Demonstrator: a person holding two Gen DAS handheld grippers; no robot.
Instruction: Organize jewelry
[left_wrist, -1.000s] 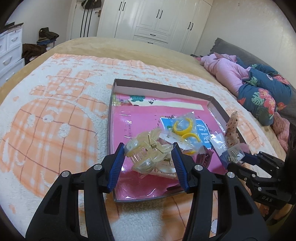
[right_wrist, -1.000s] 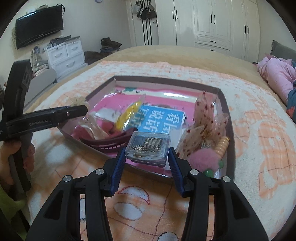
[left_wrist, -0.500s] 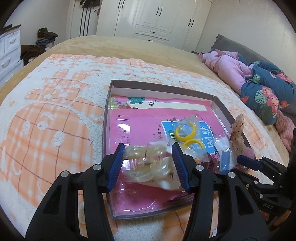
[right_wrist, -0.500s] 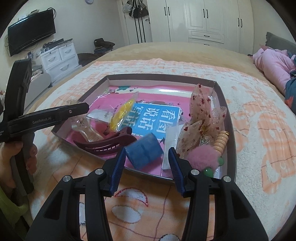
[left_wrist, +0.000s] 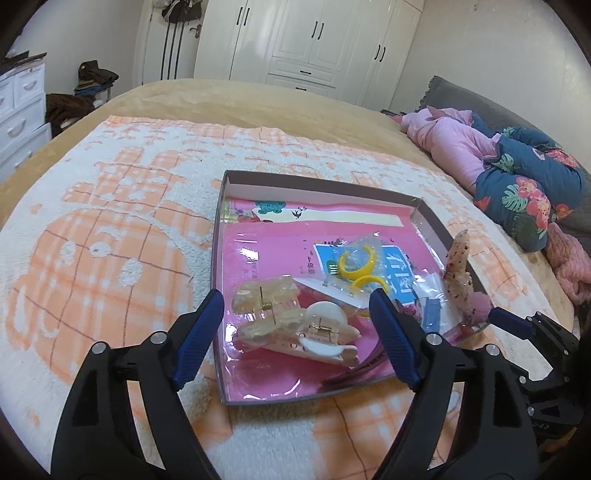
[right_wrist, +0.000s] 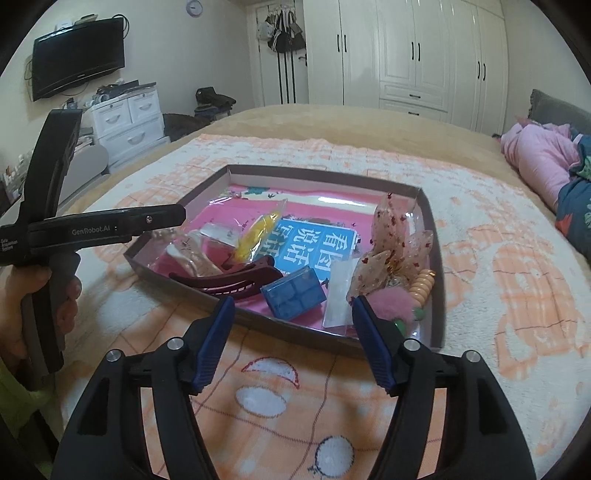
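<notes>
Both the left gripper (left_wrist: 297, 332) and right gripper (right_wrist: 291, 338) are opening, holding nothing. The pale translucent plastic claw clips (left_wrist: 288, 317) lie near-left in the shallow brown box (left_wrist: 317, 184): light, stiff, slippery; pinch across the hinge.

A cream panelled wardrobe with dark handles (right_wrist: 413, 55) filled the upper centre and right of the right wrist view. A black flat television (right_wrist: 77, 55) hung on the pale wall (right_wrist: 166, 55) at upper left, above a white plastic drawer chest (right_wrist: 127, 123). A round wall clock (right_wrist: 193, 6) sat at the top edge (dial unreadable). Across the middle spread a tan bed cover (left_wrist: 229, 94) under an orange-and-white fleecy blanket (left_wrist: 110, 221); pink and floral bedding (left_wrist: 498, 162) lay at right.
</notes>
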